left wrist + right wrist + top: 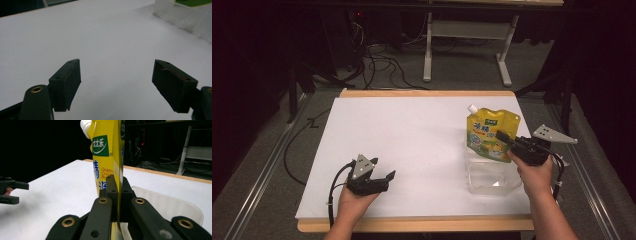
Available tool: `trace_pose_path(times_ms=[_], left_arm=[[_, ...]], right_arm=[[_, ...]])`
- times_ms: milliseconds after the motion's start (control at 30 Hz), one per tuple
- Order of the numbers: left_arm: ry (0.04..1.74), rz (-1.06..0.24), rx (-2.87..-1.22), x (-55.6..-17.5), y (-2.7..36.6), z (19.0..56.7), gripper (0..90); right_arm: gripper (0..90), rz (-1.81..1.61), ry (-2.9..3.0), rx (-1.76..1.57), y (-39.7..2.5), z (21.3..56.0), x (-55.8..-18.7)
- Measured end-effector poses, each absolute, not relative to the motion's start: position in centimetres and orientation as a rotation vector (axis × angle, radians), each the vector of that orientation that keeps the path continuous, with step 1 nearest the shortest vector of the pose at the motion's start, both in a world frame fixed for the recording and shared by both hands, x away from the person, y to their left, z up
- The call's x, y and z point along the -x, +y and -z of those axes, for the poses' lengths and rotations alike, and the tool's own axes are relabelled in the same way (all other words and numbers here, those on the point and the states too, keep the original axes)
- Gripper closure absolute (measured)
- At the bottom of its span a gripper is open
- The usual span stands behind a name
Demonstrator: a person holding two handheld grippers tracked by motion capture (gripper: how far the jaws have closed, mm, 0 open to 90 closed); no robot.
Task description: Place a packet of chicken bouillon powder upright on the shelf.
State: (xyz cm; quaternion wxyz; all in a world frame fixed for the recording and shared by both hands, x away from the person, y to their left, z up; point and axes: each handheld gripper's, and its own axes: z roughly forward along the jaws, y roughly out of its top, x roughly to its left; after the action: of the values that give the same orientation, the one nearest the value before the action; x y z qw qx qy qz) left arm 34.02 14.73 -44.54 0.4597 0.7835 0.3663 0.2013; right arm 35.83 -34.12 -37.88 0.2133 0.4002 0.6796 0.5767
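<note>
Fingers of the left gripper (381,179) are spread wide, idle at the near counter (412,130) edge. Farther right, the right gripper (507,141) is clamped on a yellow pouch (488,135), held upright, spout up, over a clear tub (492,177). Lowering and release are judged next.

Right gripper (507,140) pinches yellow pouch (490,134) (upright) above clear container (492,177); left gripper (384,178) apart.

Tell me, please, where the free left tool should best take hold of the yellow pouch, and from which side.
Probably the flat upper edge of the yellow pouch, approached from its left. The pouch stands upright over the clear container, thin and flat; the right tool already pinches its right edge, and the open left tool rests to the left.
</note>
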Motion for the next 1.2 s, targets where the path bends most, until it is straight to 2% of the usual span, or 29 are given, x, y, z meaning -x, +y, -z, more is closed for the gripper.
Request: trace_pose_path(times_ms=[567,1200], left_arm=[[0.903,-0.496,-1.924,-34.0,14.8,44.5,23.8],[0.901,-0.498,-1.922,-33.9,15.0,44.4,24.0]], right_arm=[[90.0,-1.599,1.91,-1.153,-34.5,38.5,-36.4],[88.4,-1.44,2.044,-1.242,-35.5,39.3,-36.3]])
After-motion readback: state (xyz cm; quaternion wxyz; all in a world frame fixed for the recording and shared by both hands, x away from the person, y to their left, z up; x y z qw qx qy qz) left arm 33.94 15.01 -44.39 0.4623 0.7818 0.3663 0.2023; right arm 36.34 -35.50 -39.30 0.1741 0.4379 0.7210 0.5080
